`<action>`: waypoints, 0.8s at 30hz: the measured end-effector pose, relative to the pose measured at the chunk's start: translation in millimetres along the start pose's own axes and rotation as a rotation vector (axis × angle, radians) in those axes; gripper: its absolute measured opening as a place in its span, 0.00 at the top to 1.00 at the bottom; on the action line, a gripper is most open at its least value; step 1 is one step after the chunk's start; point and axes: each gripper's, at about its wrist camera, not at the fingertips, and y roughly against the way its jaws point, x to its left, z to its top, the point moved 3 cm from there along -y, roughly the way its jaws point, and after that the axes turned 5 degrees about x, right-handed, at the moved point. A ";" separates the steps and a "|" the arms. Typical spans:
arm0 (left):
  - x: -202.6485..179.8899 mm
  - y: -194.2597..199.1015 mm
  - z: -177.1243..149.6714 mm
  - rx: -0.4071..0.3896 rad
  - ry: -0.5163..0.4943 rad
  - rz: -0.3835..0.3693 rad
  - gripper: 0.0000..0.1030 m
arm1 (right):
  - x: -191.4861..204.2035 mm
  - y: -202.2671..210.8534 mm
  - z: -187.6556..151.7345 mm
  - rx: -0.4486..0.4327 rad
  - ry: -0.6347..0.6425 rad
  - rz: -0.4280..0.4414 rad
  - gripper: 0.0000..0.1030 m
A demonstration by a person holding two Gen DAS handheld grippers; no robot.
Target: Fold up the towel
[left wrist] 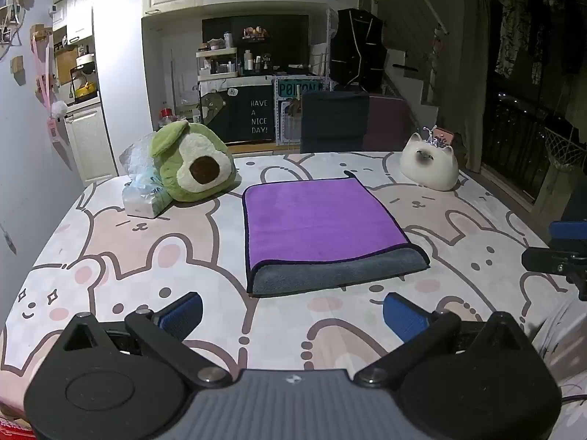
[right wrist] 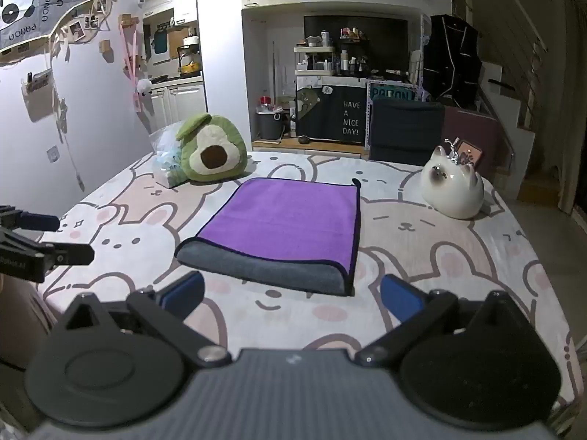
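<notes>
Currently the towel (left wrist: 323, 227) lies flat on the table (left wrist: 146, 256), between the avocado plush (left wrist: 192, 168) and the cat figure (left wrist: 429, 168). I judge one fold to be in place: the purple layer covers most of the grey one, and a grey strip shows along the near edge (the two edges do not line up). The far and side edges look even. What is left, as I read it, is at least one more fold, and perhaps squaring that near edge first.

Left gripper (left wrist: 291, 315): jaws spread wide, nothing between the blue pads (left wrist: 183, 313). It sits short of the towel's near edge and touches no cloth.

Right gripper (right wrist: 291, 299): likewise wide open and empty, just short of the near edge, toward the towel's right corner.

Each gripper shows at the edge of the other's view, so I place them side by side, well apart, both facing the towel.
</notes>
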 end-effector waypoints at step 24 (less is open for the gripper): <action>-0.1 -0.2 0.1 0.000 -0.002 0.002 0.00 | -0.9 -0.6 0.0 0.000 -0.004 0.002 0.00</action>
